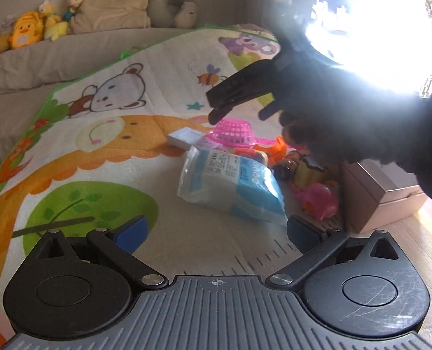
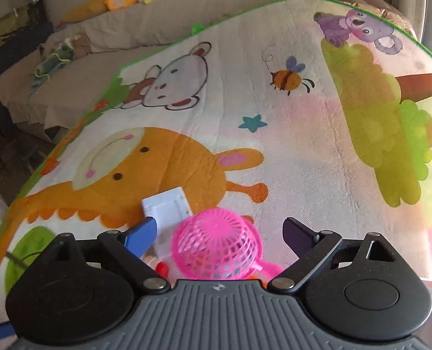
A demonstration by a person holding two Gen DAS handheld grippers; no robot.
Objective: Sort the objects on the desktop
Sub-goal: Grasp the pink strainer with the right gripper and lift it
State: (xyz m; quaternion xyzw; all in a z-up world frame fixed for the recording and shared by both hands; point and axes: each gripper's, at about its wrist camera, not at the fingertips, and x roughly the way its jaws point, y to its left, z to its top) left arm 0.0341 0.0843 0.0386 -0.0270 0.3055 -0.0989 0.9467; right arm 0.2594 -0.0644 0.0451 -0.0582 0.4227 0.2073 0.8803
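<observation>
A pile of small objects lies on the cartoon play mat (image 1: 105, 157). It holds a blue and white plastic pouch (image 1: 230, 186), a pink mesh basket (image 1: 234, 134), a white box (image 1: 185, 138), an orange toy (image 1: 277, 151) and a pink toy (image 1: 321, 201). My left gripper (image 1: 217, 232) is open just short of the pouch, with nothing between its fingers. My right gripper (image 2: 220, 234) hangs open over the pink basket (image 2: 216, 250), which sits tipped between the fingers with gaps on both sides. The white box (image 2: 166, 207) lies just beyond. In the left wrist view the right gripper (image 1: 237, 112) is a dark shape above the basket, held by a gloved hand (image 1: 361, 122).
A brown box (image 1: 385, 192) stands to the right of the pile. A beige sofa (image 1: 70, 55) with plush toys (image 1: 26, 29) and cushions borders the mat at the back. Strong window glare (image 1: 376, 35) washes out the upper right. The mat (image 2: 274, 151) stretches bare beyond the basket.
</observation>
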